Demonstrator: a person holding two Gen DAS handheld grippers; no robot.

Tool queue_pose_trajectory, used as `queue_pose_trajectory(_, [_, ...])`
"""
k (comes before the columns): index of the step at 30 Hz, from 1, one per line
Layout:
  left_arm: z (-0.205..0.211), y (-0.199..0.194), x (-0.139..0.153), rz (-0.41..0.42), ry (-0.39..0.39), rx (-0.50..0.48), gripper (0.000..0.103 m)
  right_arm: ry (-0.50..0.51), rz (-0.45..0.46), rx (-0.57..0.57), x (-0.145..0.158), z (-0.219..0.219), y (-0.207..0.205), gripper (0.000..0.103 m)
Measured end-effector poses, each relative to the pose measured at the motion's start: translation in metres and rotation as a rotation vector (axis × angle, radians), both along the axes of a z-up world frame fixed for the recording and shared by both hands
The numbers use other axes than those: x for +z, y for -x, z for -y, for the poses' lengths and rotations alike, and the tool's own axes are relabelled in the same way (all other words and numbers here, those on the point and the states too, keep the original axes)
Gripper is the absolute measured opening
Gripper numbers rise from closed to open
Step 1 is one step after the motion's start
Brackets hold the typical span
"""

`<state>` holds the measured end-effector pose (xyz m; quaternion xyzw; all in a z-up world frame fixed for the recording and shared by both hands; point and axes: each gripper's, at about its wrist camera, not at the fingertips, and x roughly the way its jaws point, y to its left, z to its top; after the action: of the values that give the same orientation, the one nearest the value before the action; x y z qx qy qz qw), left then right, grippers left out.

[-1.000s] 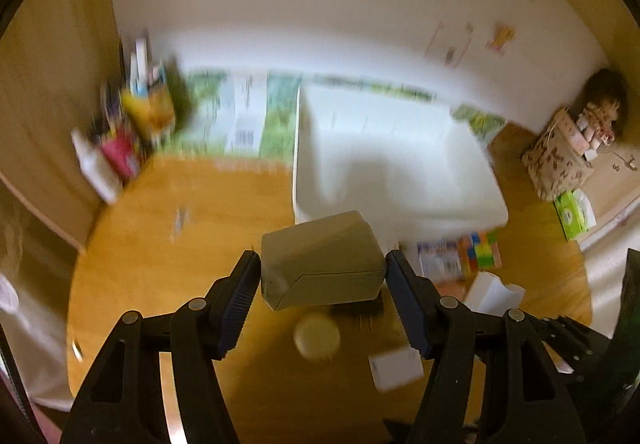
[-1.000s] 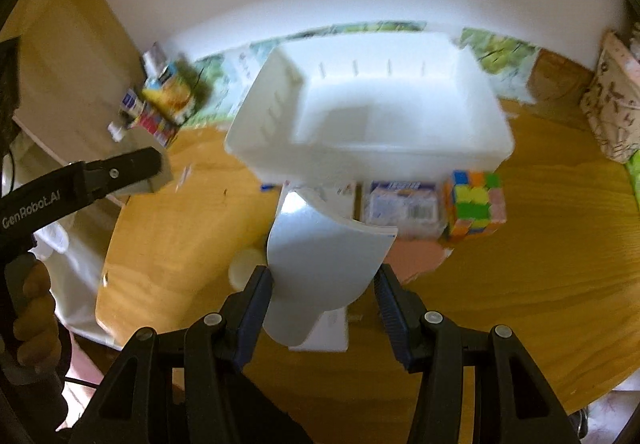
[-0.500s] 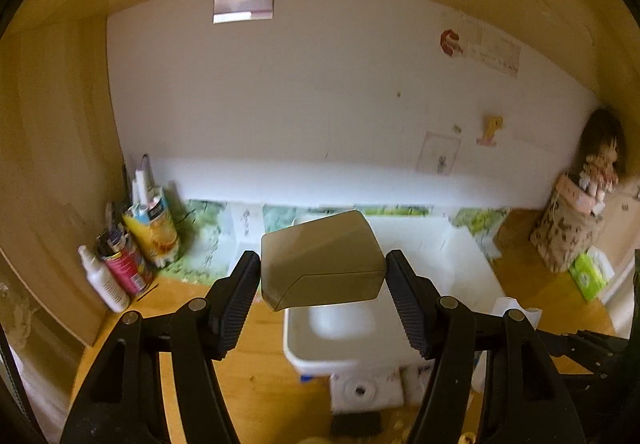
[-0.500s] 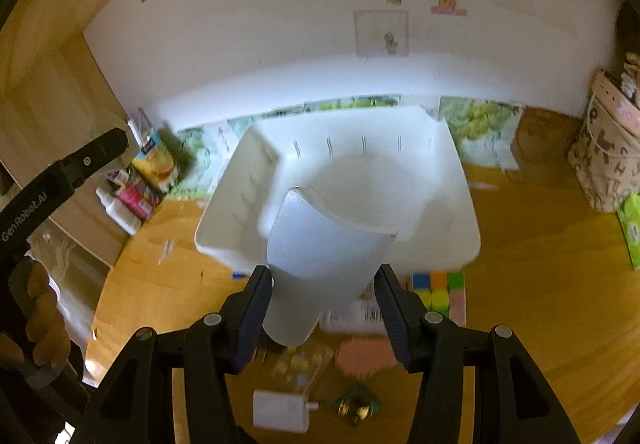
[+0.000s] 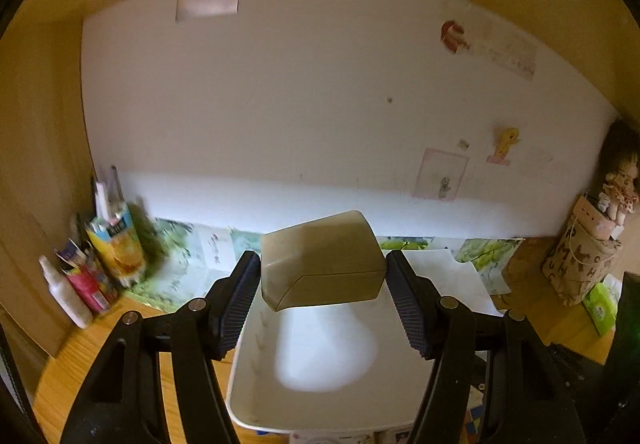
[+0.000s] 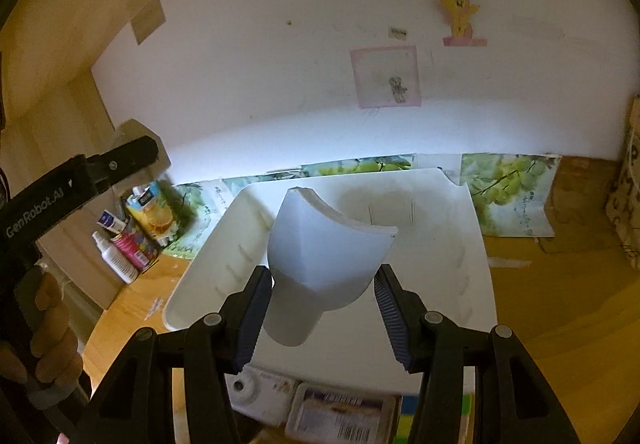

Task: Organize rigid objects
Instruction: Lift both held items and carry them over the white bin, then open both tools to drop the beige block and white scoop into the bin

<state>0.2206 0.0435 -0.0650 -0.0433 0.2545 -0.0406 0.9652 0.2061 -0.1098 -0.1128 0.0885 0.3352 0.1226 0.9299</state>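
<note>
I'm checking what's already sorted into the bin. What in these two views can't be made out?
- White bin floor, left wrist view: partly hidden by the beige box.
- Bin floor, right wrist view: partly hidden by the white scoop.
- Small items before the bin: cut off by the bottom edge and the right gripper.

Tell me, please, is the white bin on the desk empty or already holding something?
Empty, as far as can be seen: the white bin shows only bare floor and walls in both views, though the held items hide part of its floor.
</note>
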Motion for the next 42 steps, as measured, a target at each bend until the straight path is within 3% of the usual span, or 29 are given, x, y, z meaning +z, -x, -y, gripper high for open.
queue_pose_trajectory(5, [0.007,-0.018,-0.021,-0.052,-0.019,0.024,0.069,-0.023,0.002,-0.015,-0.02,0.007,-0.016,0.054])
queue_pose_trajectory(12, [0.006,-0.035,-0.037,-0.141,-0.02,0.053,0.069,-0.031,0.002,0.003,-0.025,0.009,-0.028,0.055])
queue_pose_trajectory(14, [0.008,-0.039,-0.038,-0.155,-0.033,0.052,0.07,-0.036,0.001,0.004,-0.025,0.011,-0.028,0.063])
queue_pose_trajectory(15, [0.008,-0.04,-0.039,-0.158,-0.041,0.052,0.076,-0.038,0.001,0.0,-0.025,0.012,-0.028,0.071])
queue_pose_trajectory(16, [0.009,-0.04,-0.038,-0.155,-0.049,0.051,0.083,-0.043,0.003,-0.002,-0.026,0.013,-0.028,0.076])
queue_pose_trajectory(18, [0.01,-0.038,-0.037,-0.137,-0.052,0.039,0.083,-0.047,-0.004,-0.006,-0.026,0.014,-0.028,0.081])
queue_pose_trajectory(27, [0.014,-0.031,-0.023,-0.12,-0.077,0.027,0.083,-0.044,-0.004,-0.03,-0.017,0.02,-0.021,0.081])
queue_pose_trajectory(42, [0.008,0.017,0.027,-0.026,-0.069,0.052,0.083,-0.034,0.109,-0.04,0.034,0.028,0.015,0.083])
